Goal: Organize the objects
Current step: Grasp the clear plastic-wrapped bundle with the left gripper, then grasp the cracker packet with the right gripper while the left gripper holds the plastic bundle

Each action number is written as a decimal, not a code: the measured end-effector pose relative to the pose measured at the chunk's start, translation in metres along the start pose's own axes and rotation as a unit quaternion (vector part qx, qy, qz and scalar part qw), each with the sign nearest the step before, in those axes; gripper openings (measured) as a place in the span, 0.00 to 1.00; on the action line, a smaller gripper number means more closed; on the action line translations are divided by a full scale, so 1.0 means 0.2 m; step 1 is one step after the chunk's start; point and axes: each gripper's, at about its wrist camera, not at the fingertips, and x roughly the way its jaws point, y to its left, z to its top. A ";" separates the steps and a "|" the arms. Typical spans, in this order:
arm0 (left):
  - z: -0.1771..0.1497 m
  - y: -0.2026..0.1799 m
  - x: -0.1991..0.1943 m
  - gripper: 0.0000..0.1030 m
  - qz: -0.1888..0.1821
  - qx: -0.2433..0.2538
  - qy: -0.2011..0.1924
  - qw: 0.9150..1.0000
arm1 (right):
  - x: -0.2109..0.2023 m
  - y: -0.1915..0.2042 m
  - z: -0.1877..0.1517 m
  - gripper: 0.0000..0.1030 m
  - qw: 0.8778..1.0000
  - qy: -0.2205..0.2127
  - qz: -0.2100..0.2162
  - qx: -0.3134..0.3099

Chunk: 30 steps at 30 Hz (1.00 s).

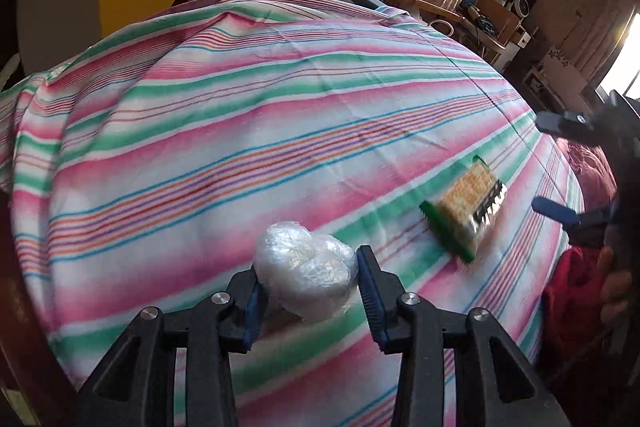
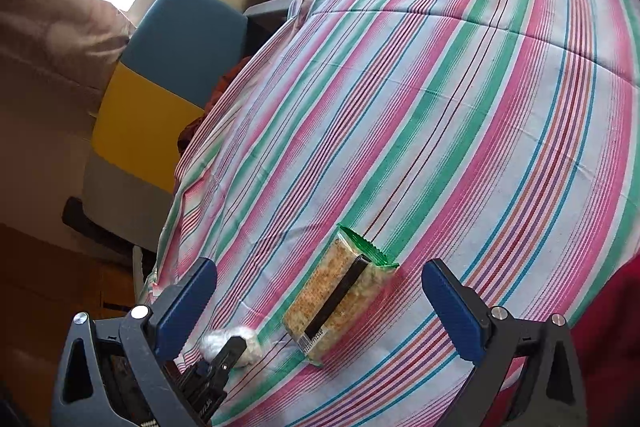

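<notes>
Cloth: striped pink, green and white sheet (image 1: 248, 115) covers the bench I am working over, and both task items lie on it.
Left claw: my left claw (image 1: 308, 283) sits low over the near part of the cloth, with its blue pads on either side of the wrapped bundle.
Left claw state: the left pad presses the bundle's side, and the right pad (image 1: 370, 291) touches or nearly touches its other side; I read it as clenched around the bundle, though I cannot tell how firmly.
Wrapped bundle: a rounded lump in clear plastic wrap (image 1: 306, 281) rests on the cloth between those pads; in the right wrist view it appears small, at lower left (image 2: 250, 345), partly hidden by the left claw's black finger.
Cracker pack: a clear packet with green ends (image 1: 466, 209) lies flat on the cloth, to the right of the bundle and apart from it; it looks blurred in the left view.
Cracker pack from my right camera: the pack (image 2: 340, 295) lies lengthwise between the right claw's fingers, touching neither.
Right claw: my right claw (image 2: 320, 291) is spread wide, released, and holding nothing; in the left view its blue fingers show at the far right edge (image 1: 556, 211).
Background: a blue and yellow chair (image 2: 160, 67) stands beyond the bench's far edge.
</notes>
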 end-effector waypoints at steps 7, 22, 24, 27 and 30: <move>-0.28 0.01 -0.18 0.40 -0.002 0.012 -0.012 1.000 | 0.10 0.04 -0.05 1.00 0.998 0.043 -0.028 -0.029; -0.44 0.09 -0.36 0.40 -0.021 0.005 -0.031 0.999 | 0.51 0.41 -0.15 0.97 0.969 0.116 -0.083 -0.200; -0.45 0.11 -0.39 0.40 -0.022 -0.001 -0.036 0.999 | 0.53 0.46 -0.20 0.97 0.961 0.117 -0.092 -0.231; -0.46 0.12 -0.42 0.40 -0.025 -0.007 -0.042 0.999 | 0.55 0.47 -0.25 0.97 0.952 0.107 -0.110 -0.265; -0.46 0.13 -0.45 0.40 -0.024 -0.011 -0.047 0.999 | 0.54 0.47 -0.28 0.97 0.944 0.102 -0.117 -0.290</move>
